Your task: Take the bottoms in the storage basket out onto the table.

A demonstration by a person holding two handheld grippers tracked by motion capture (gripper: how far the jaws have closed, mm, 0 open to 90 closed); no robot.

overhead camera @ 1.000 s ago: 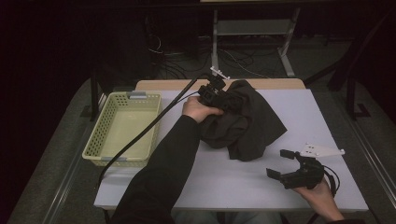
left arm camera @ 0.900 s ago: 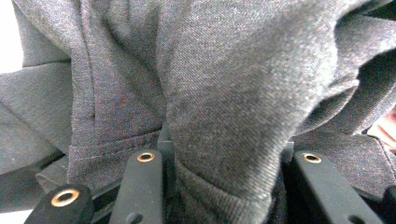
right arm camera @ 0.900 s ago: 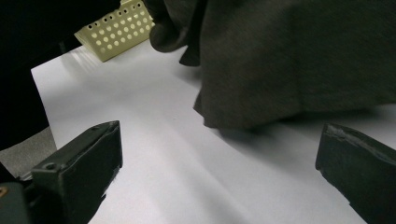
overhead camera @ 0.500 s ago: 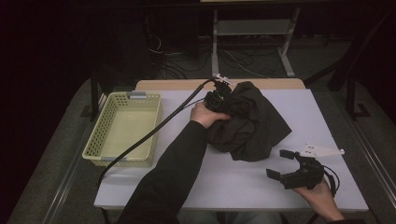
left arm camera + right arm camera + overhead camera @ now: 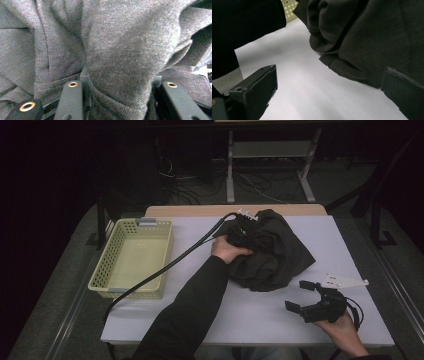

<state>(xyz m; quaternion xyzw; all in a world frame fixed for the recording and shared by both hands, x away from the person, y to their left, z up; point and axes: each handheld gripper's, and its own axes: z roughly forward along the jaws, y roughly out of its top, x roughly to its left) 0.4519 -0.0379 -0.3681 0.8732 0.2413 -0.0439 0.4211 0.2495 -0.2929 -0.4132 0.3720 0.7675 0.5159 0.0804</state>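
A dark grey garment [image 5: 272, 250] lies bunched on the white table [image 5: 250, 320], right of centre. My left gripper [image 5: 246, 231] is pushed into the garment's left side, the hand just behind it. In the left gripper view a thick fold of the garment [image 5: 112, 50] fills the gap between the jaws and touches both. Those jaws have just been opening a little, and the fold is still between them. My right gripper [image 5: 298, 295] rests near the front right of the table, open and holding nothing. In the right gripper view the garment's hem [image 5: 367, 37] lies just beyond the right gripper [image 5: 329, 100].
A pale yellow-green mesh basket [image 5: 102, 265] stands at the table's left. The left gripper's black cable [image 5: 165, 267] runs past its right side. A pale three-cornered plate [image 5: 344, 281] sits beside the right gripper. Bare tabletop lies between the sleeve and the right hand.
My left hand and gripper have moved a little to the right and down into the garment, and the cloth has bunched around them. The right gripper has stayed put.
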